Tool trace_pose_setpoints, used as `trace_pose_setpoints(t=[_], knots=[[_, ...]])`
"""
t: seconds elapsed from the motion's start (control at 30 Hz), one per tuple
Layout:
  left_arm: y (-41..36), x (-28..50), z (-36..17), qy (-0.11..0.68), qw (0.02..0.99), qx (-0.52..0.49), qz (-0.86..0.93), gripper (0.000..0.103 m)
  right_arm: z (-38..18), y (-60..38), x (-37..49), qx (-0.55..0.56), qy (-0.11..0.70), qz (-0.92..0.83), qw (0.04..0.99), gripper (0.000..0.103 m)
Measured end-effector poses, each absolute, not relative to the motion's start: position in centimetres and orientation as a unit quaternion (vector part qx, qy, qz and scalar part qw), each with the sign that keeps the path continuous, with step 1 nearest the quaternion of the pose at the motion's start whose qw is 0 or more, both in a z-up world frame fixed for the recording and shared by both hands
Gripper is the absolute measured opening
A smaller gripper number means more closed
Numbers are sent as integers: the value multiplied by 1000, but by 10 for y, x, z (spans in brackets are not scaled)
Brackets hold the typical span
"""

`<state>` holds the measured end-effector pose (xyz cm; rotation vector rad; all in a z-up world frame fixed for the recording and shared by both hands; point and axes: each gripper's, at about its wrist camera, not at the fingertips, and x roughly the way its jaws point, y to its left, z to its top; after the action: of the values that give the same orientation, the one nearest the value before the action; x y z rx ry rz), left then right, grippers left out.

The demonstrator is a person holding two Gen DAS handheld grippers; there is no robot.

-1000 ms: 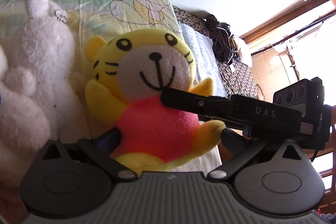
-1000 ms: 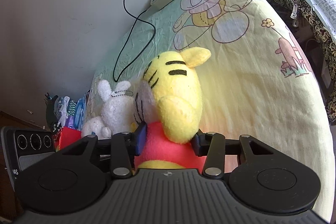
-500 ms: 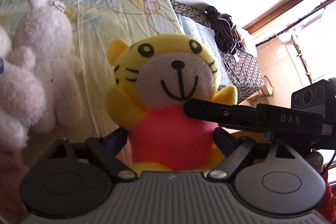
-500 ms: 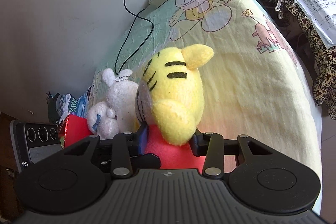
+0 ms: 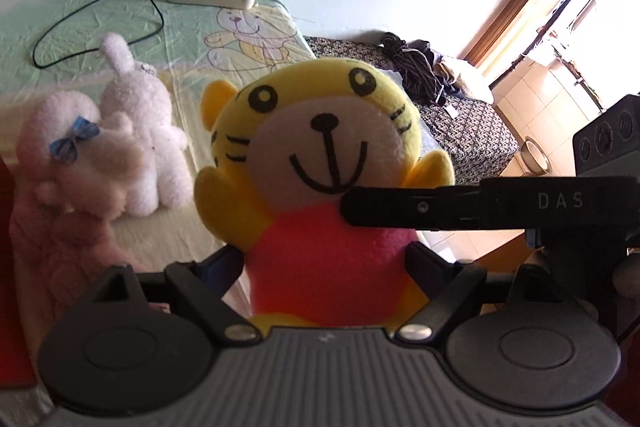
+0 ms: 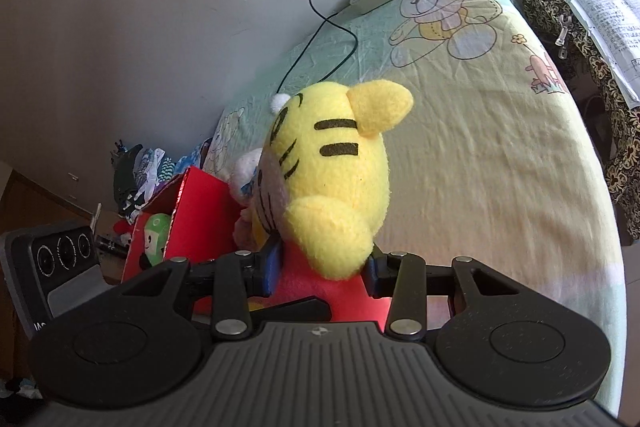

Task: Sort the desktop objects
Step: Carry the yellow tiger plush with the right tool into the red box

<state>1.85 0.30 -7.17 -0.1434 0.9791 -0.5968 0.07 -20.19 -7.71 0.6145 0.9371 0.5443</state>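
Here we are clamping the tiger plush (image 5: pixel 326 227) by its pink body with both the left gripper (image 5: pixel 324 263) and right gripper (image 6: pixel 322 271), above the bedsheet (image 6: pixel 480 167); pulling unevenly, we are risking dropping it before the red box (image 6: pixel 192 211).

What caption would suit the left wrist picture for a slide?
Both grippers, left and right, clasp a yellow tiger plush above the bedsheet, white plush toys beside it.
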Motion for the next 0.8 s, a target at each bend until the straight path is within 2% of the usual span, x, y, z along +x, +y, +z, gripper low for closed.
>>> trace_pose_setpoints(t=[0.4, 0.8], knots=[[71, -18, -37, 415, 872, -53, -252, 88, -45, -127, -18, 258, 407, 297, 824, 43], [186, -20, -7, 379, 884, -38, -270, 88, -17, -17, -28, 246, 371, 286, 848, 43]])
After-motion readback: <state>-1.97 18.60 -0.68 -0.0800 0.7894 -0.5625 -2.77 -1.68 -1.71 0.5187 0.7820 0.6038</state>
